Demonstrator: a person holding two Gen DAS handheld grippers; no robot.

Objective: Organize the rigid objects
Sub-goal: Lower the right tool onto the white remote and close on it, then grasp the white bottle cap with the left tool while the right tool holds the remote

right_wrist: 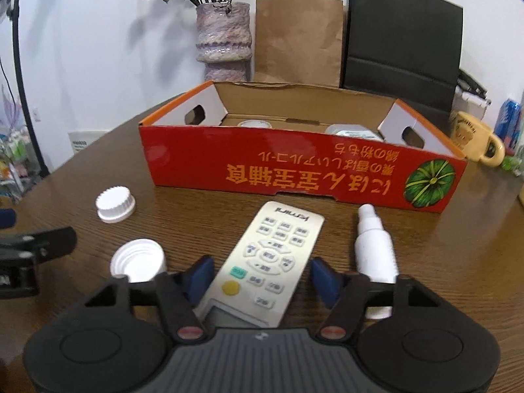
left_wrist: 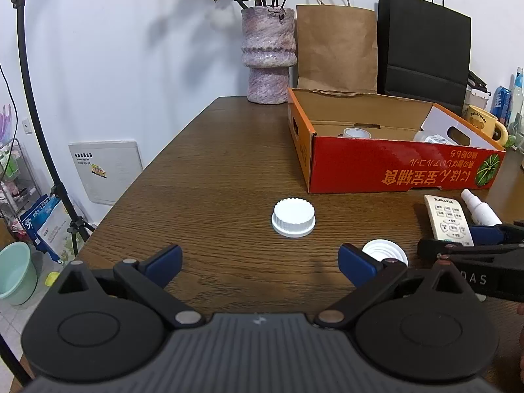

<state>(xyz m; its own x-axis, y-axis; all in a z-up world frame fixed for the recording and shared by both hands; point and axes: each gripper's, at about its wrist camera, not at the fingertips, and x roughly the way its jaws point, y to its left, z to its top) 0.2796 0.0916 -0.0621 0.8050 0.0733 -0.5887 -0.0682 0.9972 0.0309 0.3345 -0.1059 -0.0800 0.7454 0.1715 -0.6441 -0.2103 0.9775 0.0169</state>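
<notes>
A white ridged cap (left_wrist: 293,217) stands on the wooden table (left_wrist: 213,163), ahead of my open, empty left gripper (left_wrist: 260,263). A second white cap (left_wrist: 386,252) lies open side up by the left gripper's right finger. A white remote (right_wrist: 262,258) lies between the open fingers of my right gripper (right_wrist: 262,276), which straddle it with a gap on each side. A white spray bottle (right_wrist: 375,249) lies just right of it. The red cardboard box (right_wrist: 294,170) behind holds a tape roll (left_wrist: 357,132) and a white container (right_wrist: 353,132).
A pink vase (left_wrist: 268,55) with dried flowers, a brown paper bag (left_wrist: 337,46) and a black paper bag (left_wrist: 425,46) stand behind the box. A yellow mug (right_wrist: 475,140) sits at the right. The table's left edge drops to the floor with a light stand (left_wrist: 42,131).
</notes>
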